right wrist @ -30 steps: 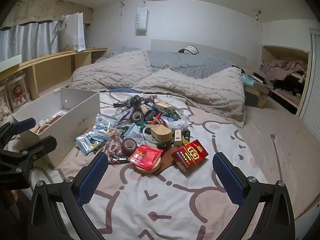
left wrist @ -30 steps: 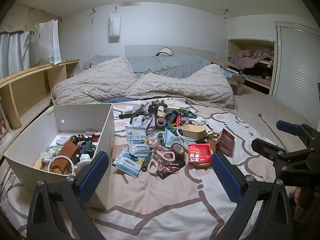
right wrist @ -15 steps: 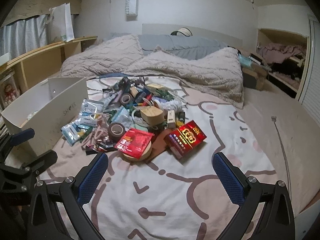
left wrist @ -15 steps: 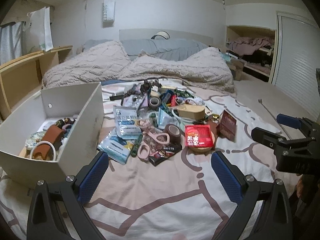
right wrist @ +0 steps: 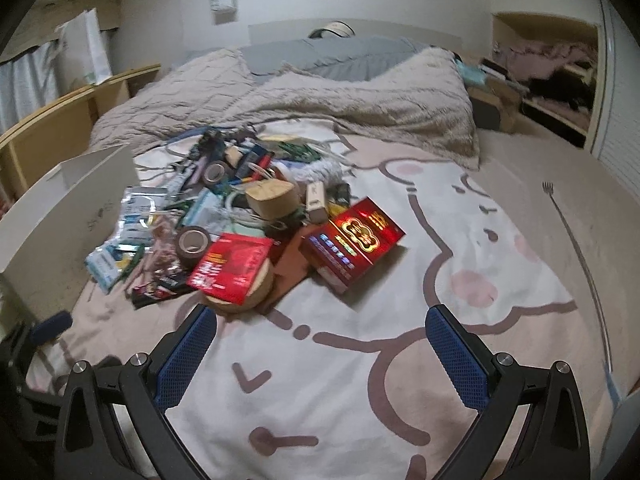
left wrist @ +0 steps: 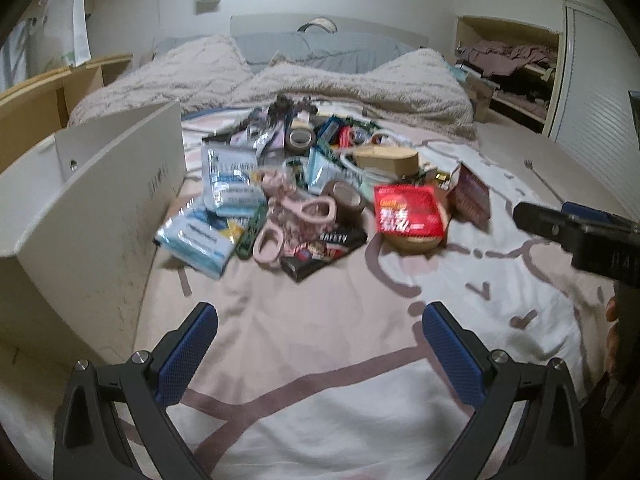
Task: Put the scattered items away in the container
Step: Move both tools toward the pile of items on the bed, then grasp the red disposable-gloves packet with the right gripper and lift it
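- Left tongs (left wrist: 320, 354) and right tongs (right wrist: 320, 356): both apart, empty, low in frame above the bed (right wrist: 400, 360).
- Pile (right wrist: 248, 216): centre-left; white box (left wrist: 92, 208) at left edge.
- Step: approach; next, probably choose one item and clamp it.

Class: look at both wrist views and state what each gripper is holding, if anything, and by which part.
Nothing is held. The left gripper and right gripper both have open, empty jaws above the bedsheet, short of the pile of items.

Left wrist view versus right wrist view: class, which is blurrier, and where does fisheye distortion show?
Left wrist view: motion blur smears the flat red packet; right wrist view: sharper, its glossy red-and-gold box crisp; both bend the white storage box walls.
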`<state>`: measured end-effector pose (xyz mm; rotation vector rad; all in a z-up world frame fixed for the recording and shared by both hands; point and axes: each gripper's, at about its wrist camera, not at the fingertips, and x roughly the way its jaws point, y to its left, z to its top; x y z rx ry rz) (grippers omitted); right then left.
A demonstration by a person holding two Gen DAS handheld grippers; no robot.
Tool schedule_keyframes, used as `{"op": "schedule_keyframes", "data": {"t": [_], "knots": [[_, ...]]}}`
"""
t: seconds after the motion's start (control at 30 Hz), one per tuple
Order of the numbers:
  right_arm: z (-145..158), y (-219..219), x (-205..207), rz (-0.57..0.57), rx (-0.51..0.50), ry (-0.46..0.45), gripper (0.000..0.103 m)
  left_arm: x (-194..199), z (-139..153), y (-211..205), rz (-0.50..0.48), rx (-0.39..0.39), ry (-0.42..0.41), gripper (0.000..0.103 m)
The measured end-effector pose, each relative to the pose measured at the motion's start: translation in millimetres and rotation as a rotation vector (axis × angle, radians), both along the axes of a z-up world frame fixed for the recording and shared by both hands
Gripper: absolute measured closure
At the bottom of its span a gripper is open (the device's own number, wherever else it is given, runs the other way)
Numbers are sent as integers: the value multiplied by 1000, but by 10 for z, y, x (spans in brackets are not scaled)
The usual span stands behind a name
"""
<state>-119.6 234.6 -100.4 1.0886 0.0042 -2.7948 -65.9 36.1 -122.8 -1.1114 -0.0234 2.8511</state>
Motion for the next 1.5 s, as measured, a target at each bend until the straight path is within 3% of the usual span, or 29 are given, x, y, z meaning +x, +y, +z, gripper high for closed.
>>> {"op": "schedule_keyframes", "data": {"t": [0.27, 0.5, 0.67, 1.1, 1.23, 1.5], "knots": [[-120, -93, -343, -34, -8, -30, 0, -39, -264, -37, 7, 5, -64, 0], [-175, -149, -695, -86, -19, -64, 0, 11, -321, -59, -14, 1, -40, 0], [-280, -305, -838, -63, 66, -81, 0, 39, -372, -51, -31, -4, -18, 0], [-473, -440, -691, 38, 96, -126, 0, 24, -335, -104, -59, 36, -44, 0], [-556, -365, -658, 56, 4, -181, 0, 49, -301, -135, -53, 42, -44, 0], [-443, -386, -558, 61, -33, -129, 0, 83, -246, -202, -30, 55, -21, 0]]}}
